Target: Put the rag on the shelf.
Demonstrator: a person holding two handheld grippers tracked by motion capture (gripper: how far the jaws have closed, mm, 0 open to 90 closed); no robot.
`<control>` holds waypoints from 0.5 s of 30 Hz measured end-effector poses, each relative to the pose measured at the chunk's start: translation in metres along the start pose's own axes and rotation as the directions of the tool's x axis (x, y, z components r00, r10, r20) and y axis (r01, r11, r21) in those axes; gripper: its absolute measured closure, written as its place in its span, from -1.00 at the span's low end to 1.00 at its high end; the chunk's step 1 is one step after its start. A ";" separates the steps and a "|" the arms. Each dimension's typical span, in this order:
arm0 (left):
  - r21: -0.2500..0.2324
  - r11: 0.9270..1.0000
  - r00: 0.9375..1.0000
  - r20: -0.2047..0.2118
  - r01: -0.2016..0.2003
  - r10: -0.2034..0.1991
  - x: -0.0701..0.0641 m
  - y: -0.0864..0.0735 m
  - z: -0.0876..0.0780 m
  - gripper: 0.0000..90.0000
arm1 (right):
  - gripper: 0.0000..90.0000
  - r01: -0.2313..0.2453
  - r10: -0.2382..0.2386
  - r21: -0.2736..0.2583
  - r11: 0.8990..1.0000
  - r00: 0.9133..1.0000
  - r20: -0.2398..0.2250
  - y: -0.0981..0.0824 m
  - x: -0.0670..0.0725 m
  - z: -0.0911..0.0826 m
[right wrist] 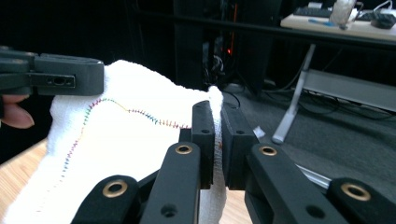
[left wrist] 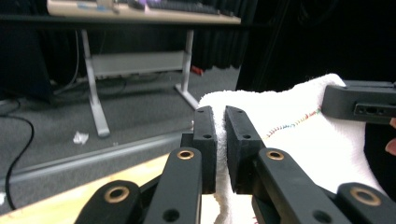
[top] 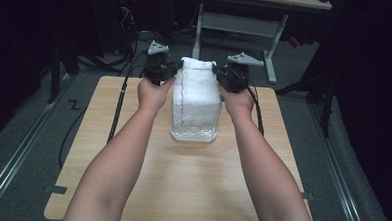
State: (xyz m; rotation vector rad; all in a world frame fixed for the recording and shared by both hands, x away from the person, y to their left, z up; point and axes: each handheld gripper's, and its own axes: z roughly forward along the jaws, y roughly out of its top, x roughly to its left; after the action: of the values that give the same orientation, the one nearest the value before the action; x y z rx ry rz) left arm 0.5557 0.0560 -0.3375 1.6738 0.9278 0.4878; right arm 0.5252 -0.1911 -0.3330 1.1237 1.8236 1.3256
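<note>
The left gripper (top: 174,68) is clamped on the upper left corner of the white towel (top: 197,98), cloth pinched between its nearly closed jaws. The towel hangs between both grippers above the middle of the wooden surface (top: 132,153), its lower edge resting on it. The right gripper (top: 217,71) is likewise closed on the towel's upper right corner.

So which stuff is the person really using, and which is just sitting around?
In use:
- white towel, held up by two corners
- left gripper, shut on it
- right gripper, shut on it

Just around:
- wooden table
- desk frame behind
- floor cables
</note>
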 end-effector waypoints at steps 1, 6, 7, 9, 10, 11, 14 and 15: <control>0.013 1.000 1.000 -0.001 0.002 -0.002 0.002 -0.002 0.003 0.85 | 0.90 -0.001 0.001 0.011 1.000 1.000 -0.002 -0.002 -0.001 0.003; 0.097 0.994 0.999 0.004 0.048 -0.049 0.011 -0.018 0.023 0.82 | 0.89 -0.031 0.031 0.047 0.998 1.000 0.005 -0.010 -0.008 0.016; 0.099 0.993 0.998 0.005 0.059 -0.060 0.012 -0.020 0.025 0.81 | 0.88 -0.032 0.032 0.061 0.998 0.999 0.010 -0.012 -0.009 0.018; 0.102 0.992 0.998 0.006 0.068 -0.069 0.012 -0.022 0.026 0.79 | 0.87 -0.028 0.027 0.074 0.997 1.000 0.013 -0.015 -0.010 0.021; 0.107 0.991 0.997 0.005 0.075 -0.076 0.013 -0.024 0.027 0.74 | 0.82 -0.022 0.020 0.085 0.996 1.000 0.023 -0.017 -0.011 0.022; 0.113 0.990 0.996 0.014 0.086 -0.088 0.014 -0.025 0.028 0.50 | 0.57 -0.027 0.023 0.118 0.993 0.999 0.039 -0.021 -0.014 0.026; 0.117 0.986 0.993 0.007 0.117 -0.119 0.019 -0.026 0.027 0.29 | 0.45 -0.026 0.020 0.136 0.990 0.999 0.047 -0.022 -0.016 0.027; 0.109 0.986 0.992 0.007 0.124 -0.125 0.019 -0.026 0.026 0.29 | 0.40 -0.028 0.023 0.137 0.990 0.999 0.042 -0.023 -0.017 0.027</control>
State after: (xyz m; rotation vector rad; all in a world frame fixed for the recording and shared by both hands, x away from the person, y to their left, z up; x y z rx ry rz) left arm 0.5779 0.0572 -0.3725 1.7015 1.0578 0.3470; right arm 0.5498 -0.1980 -0.3635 1.2405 1.9013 1.1973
